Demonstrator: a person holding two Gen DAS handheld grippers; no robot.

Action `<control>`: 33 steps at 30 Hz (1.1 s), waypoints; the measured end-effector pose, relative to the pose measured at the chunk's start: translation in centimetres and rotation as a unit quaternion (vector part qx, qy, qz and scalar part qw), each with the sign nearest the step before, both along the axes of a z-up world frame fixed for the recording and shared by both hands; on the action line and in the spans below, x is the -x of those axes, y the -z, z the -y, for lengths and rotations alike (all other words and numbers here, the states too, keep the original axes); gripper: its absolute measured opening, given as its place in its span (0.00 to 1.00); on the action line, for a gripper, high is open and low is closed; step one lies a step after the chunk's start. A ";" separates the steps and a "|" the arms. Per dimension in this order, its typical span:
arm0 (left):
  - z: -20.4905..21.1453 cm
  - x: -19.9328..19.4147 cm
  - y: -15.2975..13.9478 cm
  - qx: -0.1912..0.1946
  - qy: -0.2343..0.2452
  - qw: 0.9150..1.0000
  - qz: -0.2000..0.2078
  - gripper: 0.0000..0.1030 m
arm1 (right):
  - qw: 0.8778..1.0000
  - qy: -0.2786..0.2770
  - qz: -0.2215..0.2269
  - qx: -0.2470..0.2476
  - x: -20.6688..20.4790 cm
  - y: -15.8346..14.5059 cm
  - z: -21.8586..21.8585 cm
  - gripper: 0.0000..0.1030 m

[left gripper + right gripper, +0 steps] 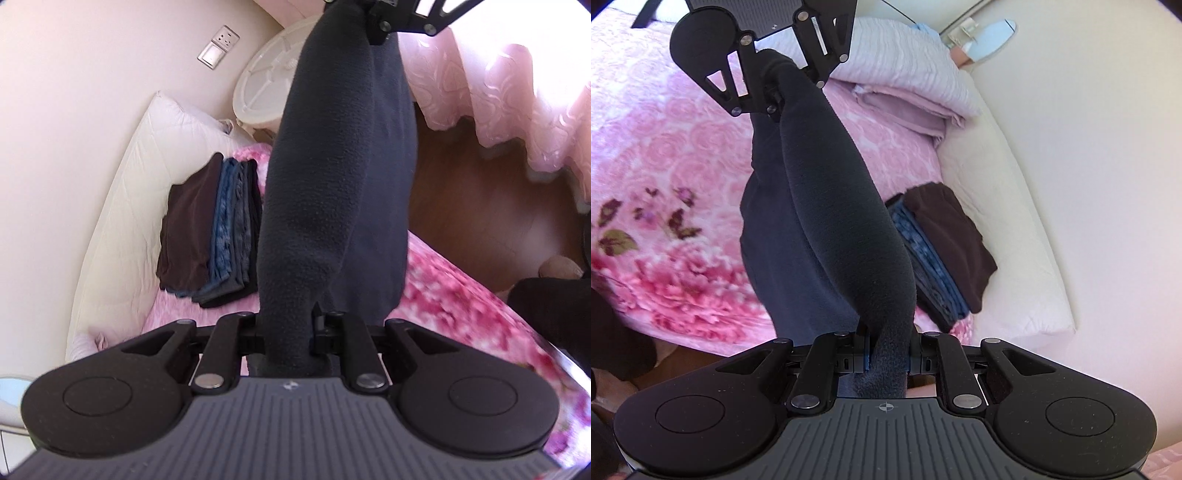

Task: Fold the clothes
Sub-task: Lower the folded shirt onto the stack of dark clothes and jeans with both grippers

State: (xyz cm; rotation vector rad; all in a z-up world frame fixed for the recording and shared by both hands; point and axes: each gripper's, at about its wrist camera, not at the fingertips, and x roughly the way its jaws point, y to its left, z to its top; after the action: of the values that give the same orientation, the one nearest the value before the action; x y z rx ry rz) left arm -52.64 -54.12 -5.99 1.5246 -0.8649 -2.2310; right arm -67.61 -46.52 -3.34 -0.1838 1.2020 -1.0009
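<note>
A dark grey fleece garment [332,177] hangs stretched in the air between my two grippers, above the pink floral bed. My left gripper [290,332] is shut on one end of it. My right gripper [888,354] is shut on the other end [846,229]. Each gripper shows in the other's view: the right one at the top of the left wrist view [373,22], the left one at the top of the right wrist view [772,92]. A stack of folded clothes [210,236], brown on top over blue and dark pieces, lies on the bed by the wall; it also shows in the right wrist view [942,251].
The pink floral blanket [665,177] covers the bed. A white quilted pad [122,192] lines the wall side. Folded lilac bedding and a pillow [905,85] lie at the head. A white round stand [266,88], pink curtains [498,92] and wooden floor [480,206] lie beyond the bed.
</note>
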 end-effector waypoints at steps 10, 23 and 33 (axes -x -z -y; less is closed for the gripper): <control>9.9 5.1 -1.8 0.006 0.020 0.999 -0.033 0.13 | 0.999 0.031 -0.006 0.005 3.7 -2.1 9.4 0.14; 23.9 12.4 -3.8 0.028 -0.066 0.996 -0.048 0.13 | 0.998 -0.053 0.001 0.020 9.9 -3.5 25.4 0.14; 41.1 20.1 -5.9 0.095 -0.207 0.972 -0.051 0.13 | 0.984 -0.158 0.014 0.081 15.9 -4.1 45.2 0.14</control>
State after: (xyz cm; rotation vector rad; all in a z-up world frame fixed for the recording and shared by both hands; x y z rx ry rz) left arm -72.77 -95.19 -0.13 1.3435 -0.6367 -1.8512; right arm -83.52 -91.73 0.79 -0.4725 1.0268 -0.8176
